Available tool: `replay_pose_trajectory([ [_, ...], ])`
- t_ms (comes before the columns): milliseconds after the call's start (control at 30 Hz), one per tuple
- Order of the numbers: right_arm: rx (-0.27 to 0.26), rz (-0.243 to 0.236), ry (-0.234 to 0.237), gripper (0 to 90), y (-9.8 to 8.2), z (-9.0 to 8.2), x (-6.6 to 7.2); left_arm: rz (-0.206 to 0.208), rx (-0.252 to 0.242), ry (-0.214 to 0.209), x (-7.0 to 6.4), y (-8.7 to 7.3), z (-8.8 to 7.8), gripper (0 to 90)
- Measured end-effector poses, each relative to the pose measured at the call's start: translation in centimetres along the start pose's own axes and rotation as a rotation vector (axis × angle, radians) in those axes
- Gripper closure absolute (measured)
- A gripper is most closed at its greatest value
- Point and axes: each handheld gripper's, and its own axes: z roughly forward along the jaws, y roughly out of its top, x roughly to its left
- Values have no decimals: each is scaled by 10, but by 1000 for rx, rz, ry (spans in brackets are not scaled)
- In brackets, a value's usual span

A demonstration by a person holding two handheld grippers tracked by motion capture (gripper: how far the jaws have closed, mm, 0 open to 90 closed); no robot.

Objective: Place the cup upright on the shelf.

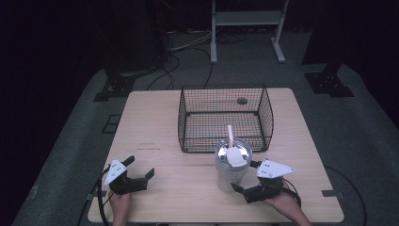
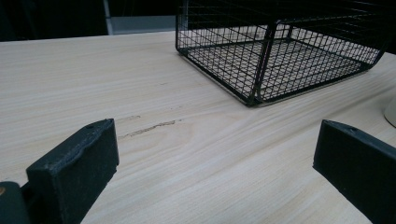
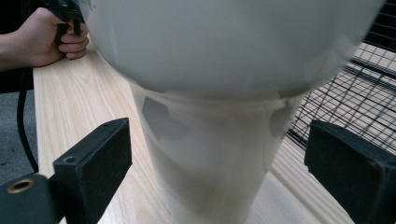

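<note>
1. A tall white tumbler point(image 1: 230, 172) stands upright on the light wooden counter point(image 1: 155, 122), a little right of the middle and toward the near edge. It has a shiny lid with a pale straw point(image 1: 231, 136) rising from it.
2. The right tongs point(image 1: 245, 176) sit just beside the tumbler on its right, held by a hand at the near edge. Their jaws are spread wide, one on each side of the cup's lower body. In the right gripper view the tumbler point(image 3: 219, 140) stands between the two black jaws with a clear gap on both sides, so nothing is gripped.
3. The left tongs point(image 1: 139, 168) rest near the near-left corner of the counter, well apart from the tumbler. Their jaws are spread too, with bare wood between them in the left gripper view.
4. A black wire basket point(image 1: 226, 118) sits behind the tumbler, toward the far edge and about midway across. Its front wall is just beyond the cup's lid in the high view. I cannot tell whether the two touch.
5. In the left gripper view the basket point(image 2: 280, 56) lies ahead and to the right of the spread jaws.
</note>
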Motion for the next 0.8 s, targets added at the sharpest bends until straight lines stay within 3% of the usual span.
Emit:
replay_pose_trajectory([
  [333,-22,-20,-10,69,2,14,1,2,-1,-1,0,0,0,0],
  [800,-60,-4,-12,70,6,27,4,0,-1,-2,0,0,0,0],
])
